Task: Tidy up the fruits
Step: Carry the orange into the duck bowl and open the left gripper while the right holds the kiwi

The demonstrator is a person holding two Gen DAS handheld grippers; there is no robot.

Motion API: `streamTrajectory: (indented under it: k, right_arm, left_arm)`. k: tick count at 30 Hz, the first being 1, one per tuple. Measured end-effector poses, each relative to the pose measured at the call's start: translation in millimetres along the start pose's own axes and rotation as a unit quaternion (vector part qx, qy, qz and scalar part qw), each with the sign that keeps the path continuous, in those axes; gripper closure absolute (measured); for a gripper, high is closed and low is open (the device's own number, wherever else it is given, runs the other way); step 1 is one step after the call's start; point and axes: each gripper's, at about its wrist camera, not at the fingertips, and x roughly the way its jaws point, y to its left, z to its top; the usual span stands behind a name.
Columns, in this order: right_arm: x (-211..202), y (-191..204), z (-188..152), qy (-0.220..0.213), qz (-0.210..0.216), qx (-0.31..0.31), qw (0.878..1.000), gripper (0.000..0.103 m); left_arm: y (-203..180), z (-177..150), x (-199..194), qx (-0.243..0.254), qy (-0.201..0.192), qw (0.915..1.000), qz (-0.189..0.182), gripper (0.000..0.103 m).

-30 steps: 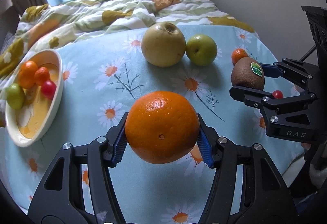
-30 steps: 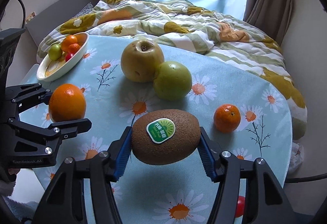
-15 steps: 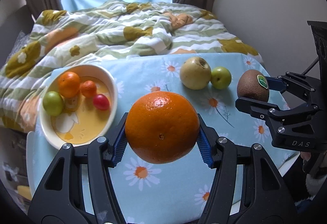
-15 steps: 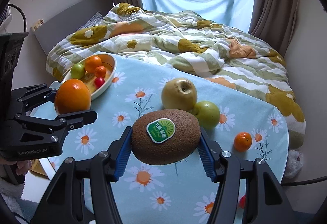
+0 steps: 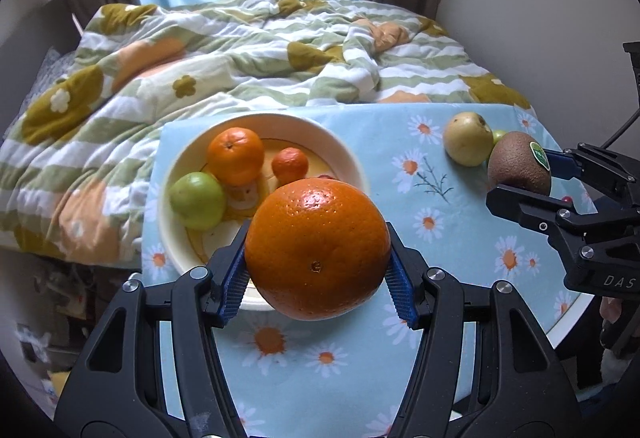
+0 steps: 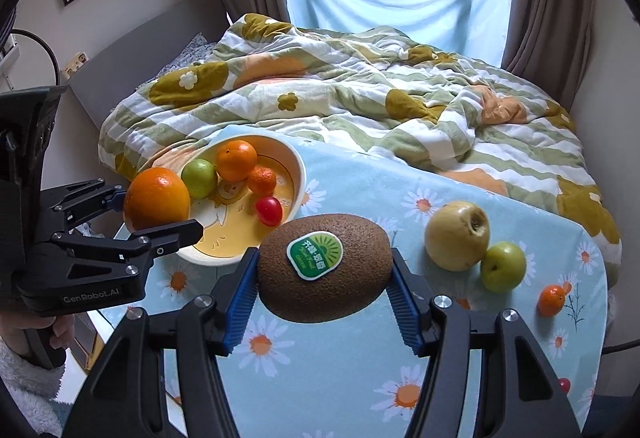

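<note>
Left tongs clench a dimpled orange; right tongs clench a fuzzy kiwi.

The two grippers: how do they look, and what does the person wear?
Both grippers, left and right, are black, angular frames with silver screw heads. Their fingers carry blue ribbed pads. White lettering marks the bodies: "GenRobot.AI" on the left, "DAS" on the right. A black cable curves above the left one. A fluffy white sleeve shows below it.
</note>
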Motion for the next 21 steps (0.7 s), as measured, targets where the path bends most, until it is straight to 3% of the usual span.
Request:
streamTrajectory:
  k: [10,21]
  right_arm:
    - [38.5,38.5,9.3,0.009,-0.013,0.036,0.999,0.046]
    - [57.0,52.5,8.6,0.014,-0.034,0.072,0.997,0.046]
  left_arm:
    - [51.0,-6.0,43.8,0.038,0.039,0.9985,-0.01,0.037]
    - [54.9,-16.8,73.4,0.083,0.066,0.9938,-0.035,0.035]
